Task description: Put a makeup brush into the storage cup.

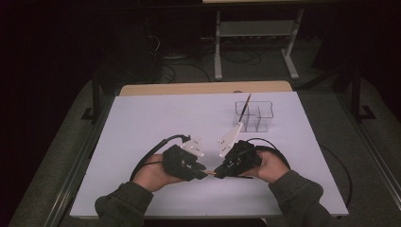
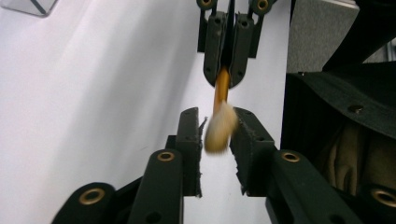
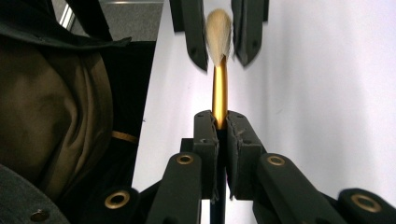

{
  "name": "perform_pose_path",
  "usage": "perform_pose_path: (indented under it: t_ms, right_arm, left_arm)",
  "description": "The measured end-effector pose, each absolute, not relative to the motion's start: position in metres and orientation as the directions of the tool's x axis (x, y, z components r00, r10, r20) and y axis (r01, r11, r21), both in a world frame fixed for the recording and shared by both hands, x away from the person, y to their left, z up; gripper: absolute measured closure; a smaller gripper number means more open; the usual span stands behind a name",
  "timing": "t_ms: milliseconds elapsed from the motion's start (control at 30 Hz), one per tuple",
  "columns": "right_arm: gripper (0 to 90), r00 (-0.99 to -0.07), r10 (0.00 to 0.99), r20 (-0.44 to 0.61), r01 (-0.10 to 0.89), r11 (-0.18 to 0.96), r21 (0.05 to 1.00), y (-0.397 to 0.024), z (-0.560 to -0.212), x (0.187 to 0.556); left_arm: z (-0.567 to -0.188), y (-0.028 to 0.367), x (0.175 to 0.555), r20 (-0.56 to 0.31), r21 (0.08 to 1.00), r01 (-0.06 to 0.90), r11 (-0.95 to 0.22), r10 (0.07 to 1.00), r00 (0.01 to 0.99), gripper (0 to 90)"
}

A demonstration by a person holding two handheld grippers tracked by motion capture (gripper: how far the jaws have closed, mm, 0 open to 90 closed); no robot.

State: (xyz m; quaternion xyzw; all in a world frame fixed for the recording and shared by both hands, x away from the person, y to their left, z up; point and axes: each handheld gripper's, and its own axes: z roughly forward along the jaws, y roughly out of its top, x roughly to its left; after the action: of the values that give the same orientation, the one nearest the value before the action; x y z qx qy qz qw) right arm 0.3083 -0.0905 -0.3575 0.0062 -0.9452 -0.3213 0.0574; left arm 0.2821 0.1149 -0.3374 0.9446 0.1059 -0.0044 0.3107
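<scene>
A brush [image 2: 219, 126] with a gold ferrule [image 3: 219, 91] and a pale bristle tuft hangs just above the white table [image 1: 156, 123], near its front middle. My right gripper [image 3: 220, 128] is shut on the ferrule, also seen head-on in the left gripper view [image 2: 228, 70]. My left gripper [image 2: 217, 135] faces it with its jaws apart. The tuft sits between them, close to the right-hand pad [image 2: 245, 135], with a gap on the other side. In the high view the left gripper [image 1: 204, 171] and right gripper [image 1: 218, 172] meet tip to tip.
A clear compartment organizer [image 1: 255, 116] stands at the back right of the table with another brush [image 1: 245, 108] leaning in it. Black cables loop beside both hands. A sleeve [image 3: 51, 107] is near the right gripper. The table's front edge lies just below the forearms.
</scene>
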Motion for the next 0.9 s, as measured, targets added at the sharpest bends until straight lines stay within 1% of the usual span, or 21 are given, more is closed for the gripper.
perform_pose_path:
  t_ms: [267,367,467,567,700,867,900]
  right_arm:
    - [82.8,-0.993,-0.017,0.119,0.063,0.769,0.636,-0.101,-0.359,0.310]
    - [82.8,-0.992,-0.008,0.125,0.075,0.763,0.642,-0.102,-0.359,0.310]
    - [82.8,-0.993,-0.019,0.116,0.062,0.751,0.658,-0.101,-0.361,0.310]
    - [82.8,-0.993,-0.031,0.116,0.055,0.745,0.664,-0.099,-0.362,0.309]
    - [82.8,-0.992,-0.042,0.115,0.045,0.746,0.665,-0.095,-0.362,0.308]
    - [82.8,-0.992,-0.054,0.115,0.039,0.730,0.682,-0.094,-0.360,0.307]
    - [82.8,-0.992,-0.056,0.111,0.036,0.729,0.684,-0.094,-0.360,0.307]
  left_arm:
    - [-0.342,0.129,0.282,-0.097,0.619,0.260,-0.741,0.257,0.962,64.9]
    - [-0.344,0.130,0.281,-0.101,0.629,0.267,-0.730,0.263,0.959,61.6]
    - [-0.343,0.128,0.281,-0.114,0.643,0.268,-0.718,0.256,0.960,59.1]
    - [-0.342,0.124,0.281,-0.112,0.647,0.253,-0.720,0.239,0.965,58.4]
    - [-0.341,0.117,0.281,-0.107,0.643,0.237,-0.728,0.222,0.969,61.0]
    - [-0.340,0.112,0.281,-0.099,0.639,0.207,-0.741,0.188,0.977,70.6]
    - [-0.340,0.111,0.281,-0.108,0.639,0.214,-0.739,0.189,0.976,72.1]
